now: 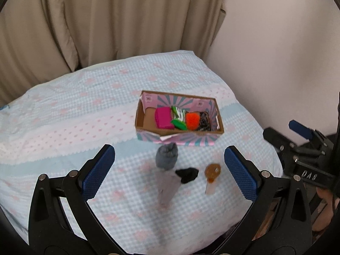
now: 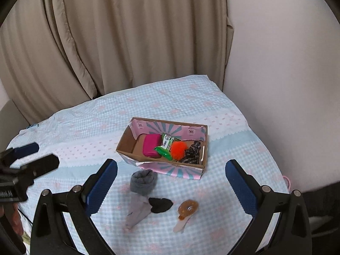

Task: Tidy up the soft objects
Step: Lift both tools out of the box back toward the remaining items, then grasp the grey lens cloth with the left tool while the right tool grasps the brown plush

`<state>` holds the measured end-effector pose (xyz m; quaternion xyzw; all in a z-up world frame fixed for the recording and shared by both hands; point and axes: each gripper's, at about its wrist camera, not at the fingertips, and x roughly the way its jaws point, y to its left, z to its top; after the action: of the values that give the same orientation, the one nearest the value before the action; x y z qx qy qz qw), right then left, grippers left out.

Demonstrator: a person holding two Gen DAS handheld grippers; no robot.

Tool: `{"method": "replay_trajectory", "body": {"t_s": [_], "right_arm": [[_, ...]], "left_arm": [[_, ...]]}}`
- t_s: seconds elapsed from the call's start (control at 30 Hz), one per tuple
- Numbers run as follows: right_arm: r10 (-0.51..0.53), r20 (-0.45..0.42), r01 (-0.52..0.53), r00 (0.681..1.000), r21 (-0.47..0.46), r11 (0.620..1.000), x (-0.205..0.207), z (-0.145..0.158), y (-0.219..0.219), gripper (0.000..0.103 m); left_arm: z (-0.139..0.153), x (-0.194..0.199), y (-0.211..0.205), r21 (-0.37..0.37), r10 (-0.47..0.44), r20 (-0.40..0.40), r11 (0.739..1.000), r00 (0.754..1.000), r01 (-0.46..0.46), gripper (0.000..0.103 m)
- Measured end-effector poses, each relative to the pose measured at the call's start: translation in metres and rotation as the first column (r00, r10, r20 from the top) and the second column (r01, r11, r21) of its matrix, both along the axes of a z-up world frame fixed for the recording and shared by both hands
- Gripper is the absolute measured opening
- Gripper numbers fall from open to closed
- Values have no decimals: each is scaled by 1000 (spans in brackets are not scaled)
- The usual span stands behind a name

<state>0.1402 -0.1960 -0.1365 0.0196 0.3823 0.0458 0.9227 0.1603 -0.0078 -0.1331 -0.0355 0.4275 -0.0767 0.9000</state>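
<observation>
A cardboard box (image 1: 146,119) (image 2: 125,146) with pink and teal print sits on the checked bedspread (image 1: 85,110) (image 2: 89,127). Inside it lie a pink block (image 1: 163,118) (image 2: 151,145), a green packet (image 1: 178,116) (image 2: 165,146), an orange pompom (image 1: 193,119) (image 2: 178,148) and a dark patterned cloth (image 1: 205,121) (image 2: 192,150). In front of the box lie a rolled grey sock (image 1: 166,156) (image 2: 143,182), a pale grey cloth (image 1: 166,189) (image 2: 138,210), a small black cloth (image 1: 187,174) (image 2: 160,204) and an amber tagged item (image 1: 212,171) (image 2: 188,209). My left gripper (image 1: 169,174) and right gripper (image 2: 171,187) hover open above these, holding nothing.
Beige curtains (image 1: 95,21) (image 2: 106,31) hang behind the bed and a white wall (image 1: 276,42) (image 2: 286,63) runs along its right side. The other gripper shows at the right edge of the left wrist view (image 1: 301,144) and at the left edge of the right wrist view (image 2: 23,170).
</observation>
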Motion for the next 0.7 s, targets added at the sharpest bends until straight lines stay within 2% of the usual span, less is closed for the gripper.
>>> {"method": "replay_trajectory", "body": {"t_s": [0.23,0.4,0.6,0.7], "right_arm": [[-87,16,87,996,12,996,-37,-8,22,101],[-140,13,140,990,-2,990,-48,-27,27,101],[-177,-11,177,984,-9,984,-44,-65,23,101],[-182,-19,182,983,-27,983,-41,-91,20,101]], "left_arm": [[-17,-24,18,-3,-87,3,996,996,87,102],[-42,-27,27,-17,-104,-1,994,995,104,102],[-91,-25,22,-39,-134,-12,990,991,133,102],[-125,-24,16,-43,-147,-12,988,989,146,102]]}}
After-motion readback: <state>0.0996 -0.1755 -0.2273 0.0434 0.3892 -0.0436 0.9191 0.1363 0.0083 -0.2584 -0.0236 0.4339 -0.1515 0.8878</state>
